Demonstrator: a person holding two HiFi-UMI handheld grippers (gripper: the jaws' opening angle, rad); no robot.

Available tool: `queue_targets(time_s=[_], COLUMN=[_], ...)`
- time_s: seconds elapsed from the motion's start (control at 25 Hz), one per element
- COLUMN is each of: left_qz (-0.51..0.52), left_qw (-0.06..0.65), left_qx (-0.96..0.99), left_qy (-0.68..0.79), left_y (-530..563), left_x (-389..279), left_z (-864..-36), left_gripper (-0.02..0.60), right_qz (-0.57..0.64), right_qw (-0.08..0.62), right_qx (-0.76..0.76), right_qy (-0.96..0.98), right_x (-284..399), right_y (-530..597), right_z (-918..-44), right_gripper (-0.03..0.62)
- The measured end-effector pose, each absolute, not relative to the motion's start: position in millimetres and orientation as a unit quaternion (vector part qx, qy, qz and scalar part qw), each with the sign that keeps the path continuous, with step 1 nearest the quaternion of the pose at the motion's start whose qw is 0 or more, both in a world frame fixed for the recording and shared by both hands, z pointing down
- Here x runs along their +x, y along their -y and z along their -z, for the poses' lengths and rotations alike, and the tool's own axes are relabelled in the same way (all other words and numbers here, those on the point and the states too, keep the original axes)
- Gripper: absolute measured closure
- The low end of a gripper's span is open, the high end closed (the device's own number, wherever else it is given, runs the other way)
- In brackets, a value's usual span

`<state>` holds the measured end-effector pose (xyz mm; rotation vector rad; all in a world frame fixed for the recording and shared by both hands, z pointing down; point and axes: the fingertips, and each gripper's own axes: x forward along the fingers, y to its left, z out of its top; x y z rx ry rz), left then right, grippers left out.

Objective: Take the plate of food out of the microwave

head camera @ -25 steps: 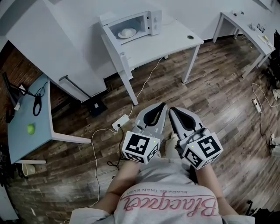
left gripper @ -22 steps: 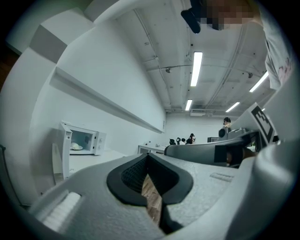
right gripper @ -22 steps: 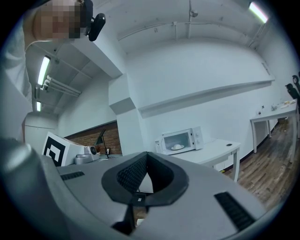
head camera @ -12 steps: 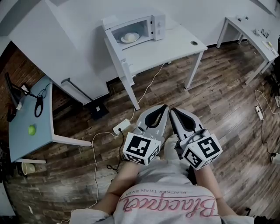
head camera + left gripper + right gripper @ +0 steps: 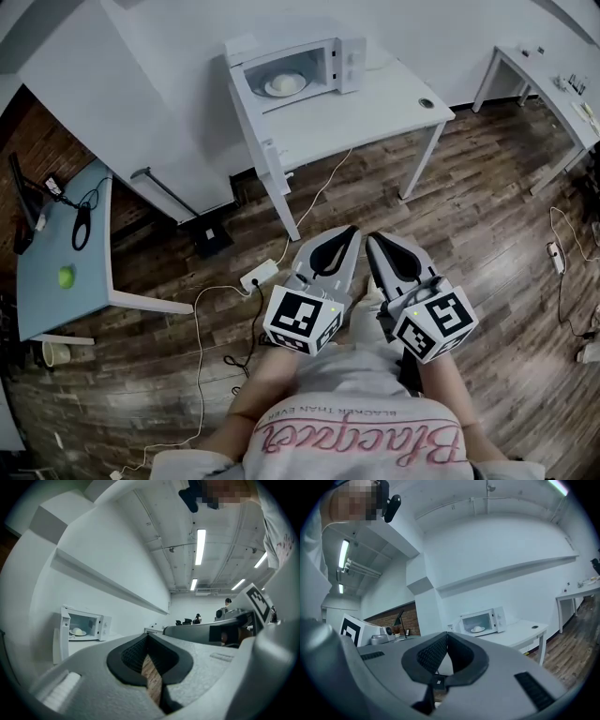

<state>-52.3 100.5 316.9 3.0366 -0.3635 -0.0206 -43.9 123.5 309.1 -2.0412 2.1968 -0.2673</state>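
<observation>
Step in hand, as we judge it: the approach. The left tool (image 5: 348, 230) and the right tool (image 5: 374, 238) are both closed on nothing. They are held level, side by side, well apart from the table (image 5: 375, 94). The plate (image 5: 292, 87) with its food (image 5: 280, 82) sits inside the microwave (image 5: 349, 58) at the table's far left corner, with the door (image 5: 60, 639) open. We should open one tool before reaching in, take the plate's near rim, and draw it out level, clear of the door.

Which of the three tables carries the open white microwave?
The white table at top centre, against the wall. The pale blue table at left holds a green ball; the far-right white table, small items.
</observation>
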Motion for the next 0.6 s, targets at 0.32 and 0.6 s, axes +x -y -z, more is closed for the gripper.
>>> queue_targets(time_s=[0.32, 0.6], left_qz=[0.002, -0.006], left_qw=[0.046, 0.049], left_qx=[0.990, 0.989], left_qy=[0.132, 0.142], left_y=[-72, -58], left_x=[-25, 0], left_z=[-319, -322], left_gripper=[0.575, 0.575], right_qz=[0.100, 0.108], right_qw=[0.062, 0.060], right_qx=[-0.671, -0.656], right_qy=[-0.732, -0.745], right_x=[-16, 5], right_y=[-97, -76], right_z=[-312, -313], right_gripper=[0.582, 0.582])
